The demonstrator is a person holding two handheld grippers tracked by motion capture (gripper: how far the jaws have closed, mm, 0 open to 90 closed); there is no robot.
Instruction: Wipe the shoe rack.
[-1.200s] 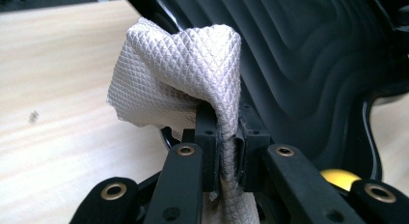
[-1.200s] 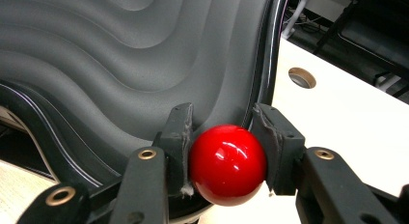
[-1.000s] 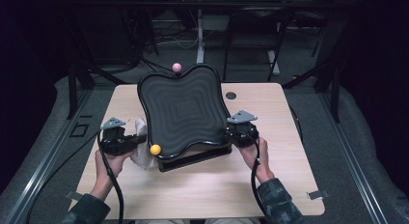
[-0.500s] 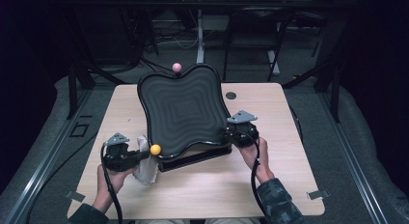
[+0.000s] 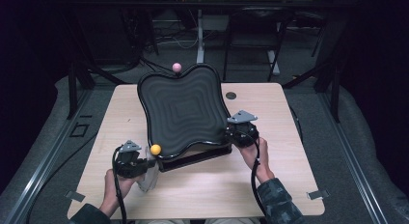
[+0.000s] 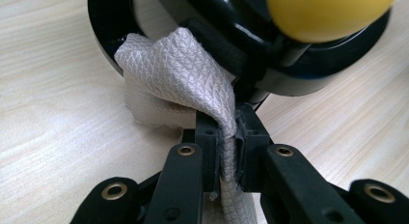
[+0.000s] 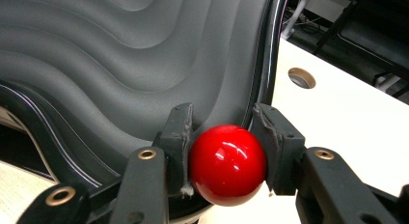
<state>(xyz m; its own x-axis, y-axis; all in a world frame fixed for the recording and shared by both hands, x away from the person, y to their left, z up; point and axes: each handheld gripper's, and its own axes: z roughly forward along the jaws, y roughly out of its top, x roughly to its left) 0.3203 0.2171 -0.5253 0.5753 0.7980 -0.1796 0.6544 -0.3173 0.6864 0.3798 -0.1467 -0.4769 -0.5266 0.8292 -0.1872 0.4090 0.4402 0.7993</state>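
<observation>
Cloth (image 6: 193, 74) sits clamped in the left hand-held gripper (image 6: 226, 147); right hand-held gripper (image 7: 226, 151) clamps a red ball (image 7: 227, 164).

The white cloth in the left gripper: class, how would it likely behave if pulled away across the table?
The cloth is probably floppy: it folds and drapes where the left gripper pinches it. It likely weighs little, being thin woven fabric. It would probably drag rather than slide, bunching against the black tray.
</observation>
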